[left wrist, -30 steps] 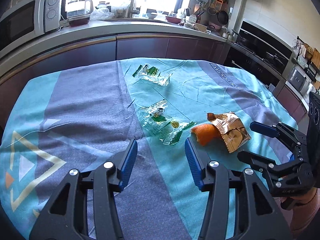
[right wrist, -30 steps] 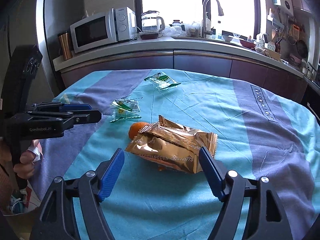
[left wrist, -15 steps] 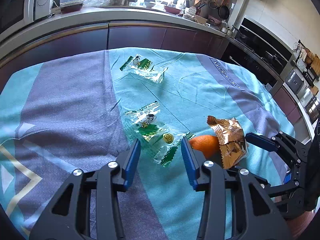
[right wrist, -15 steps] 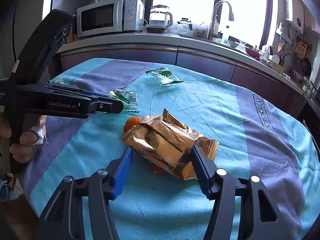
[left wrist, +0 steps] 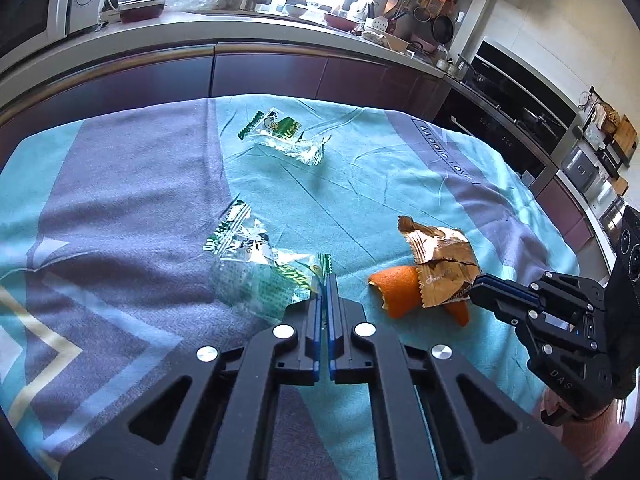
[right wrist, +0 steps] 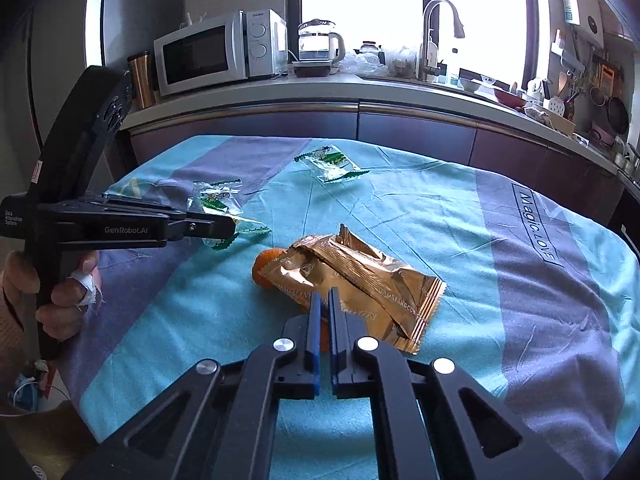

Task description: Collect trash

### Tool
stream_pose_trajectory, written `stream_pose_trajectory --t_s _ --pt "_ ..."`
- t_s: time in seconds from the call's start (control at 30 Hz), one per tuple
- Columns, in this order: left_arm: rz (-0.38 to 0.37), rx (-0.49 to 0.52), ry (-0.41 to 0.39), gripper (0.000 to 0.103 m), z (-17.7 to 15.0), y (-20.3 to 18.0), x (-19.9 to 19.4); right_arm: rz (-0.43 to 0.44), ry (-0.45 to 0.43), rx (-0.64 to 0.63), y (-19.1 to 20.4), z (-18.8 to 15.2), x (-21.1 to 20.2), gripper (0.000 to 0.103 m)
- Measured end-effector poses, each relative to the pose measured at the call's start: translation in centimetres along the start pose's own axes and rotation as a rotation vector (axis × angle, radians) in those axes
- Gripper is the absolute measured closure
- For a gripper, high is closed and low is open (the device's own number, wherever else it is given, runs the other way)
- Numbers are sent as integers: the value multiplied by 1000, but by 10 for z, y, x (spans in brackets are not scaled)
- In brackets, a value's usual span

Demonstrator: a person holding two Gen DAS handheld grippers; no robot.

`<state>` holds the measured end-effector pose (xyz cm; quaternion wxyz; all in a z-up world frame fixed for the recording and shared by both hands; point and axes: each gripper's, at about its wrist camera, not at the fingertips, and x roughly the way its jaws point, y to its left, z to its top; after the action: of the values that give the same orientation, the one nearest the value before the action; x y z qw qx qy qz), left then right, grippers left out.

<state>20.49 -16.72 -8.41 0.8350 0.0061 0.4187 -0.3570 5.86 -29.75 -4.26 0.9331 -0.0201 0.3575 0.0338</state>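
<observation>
Left gripper [left wrist: 324, 280] pinches clear wrapper [left wrist: 256, 276]; right gripper [right wrist: 323, 296] pinches gold packet [right wrist: 360, 276]. "GenRobot.AI" on left gripper; "Magic LOVE" on cloth [right wrist: 540, 220].

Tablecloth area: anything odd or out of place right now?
Only the litter: two clear green wrappers, a torn gold packet lying over orange peel. Left gripper pinches the nearer wrapper; right gripper pinches the packet.

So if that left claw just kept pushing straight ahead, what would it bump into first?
Probably the clear green-printed wrapper: the left gripper is already shut on its edge.
</observation>
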Motion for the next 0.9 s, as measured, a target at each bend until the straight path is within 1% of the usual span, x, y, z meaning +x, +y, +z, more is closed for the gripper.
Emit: stream_pose_trajectory --t_s 0.07,0.1,0.13,0.17,0.23,0.3,0.33,0.4,0.57,0.6,0.63,0.67,0.7,0.8,0.87,0.9 --pt "8 4 -11 100 -1 1 -6 3 -11 13 -2 2 -4 100" --pt "16 12 -19 100 -2 0 -10 2 -17 18 -3 2 -6 98" --pt "18 19 -26 100 -3 0 -14 8 -22 17 -3 3 -7 90" --pt "18 23 -31 100 -4 -1 -17 6 -15 5 -2 3 -5 84" --pt "23 32 -43 100 -6 -2 -24 -30 -12 -28 3 3 -3 63" --pt "28 42 -50 100 -8 -3 -29 -32 -5 -59 9 2 0 57" --pt "32 46 -52 100 -9 -3 -31 -40 -2 -75 12 3 2 53" --pt "33 50 -52 100 -11 -3 -34 -68 5 -116 18 4 7 49" --pt "41 38 -55 101 -15 4 -41 -115 30 -207 30 4 18 49" --pt "39 35 -55 101 -17 6 -42 -111 34 -211 31 4 19 52" --pt "41 33 -56 101 -18 7 -44 -106 36 -211 31 5 20 60" --pt "43 32 -58 101 -19 8 -45 -104 39 -213 31 5 21 64" --pt "42 29 -59 101 -20 9 -47 -100 45 -214 30 5 22 71" --pt "44 25 -64 101 -23 12 -52 -93 54 -200 26 6 24 82" --pt "43 22 -66 101 -25 14 -54 -83 46 -188 24 6 22 91" --pt "44 21 -68 101 -26 15 -56 -82 41 -182 23 7 21 93"
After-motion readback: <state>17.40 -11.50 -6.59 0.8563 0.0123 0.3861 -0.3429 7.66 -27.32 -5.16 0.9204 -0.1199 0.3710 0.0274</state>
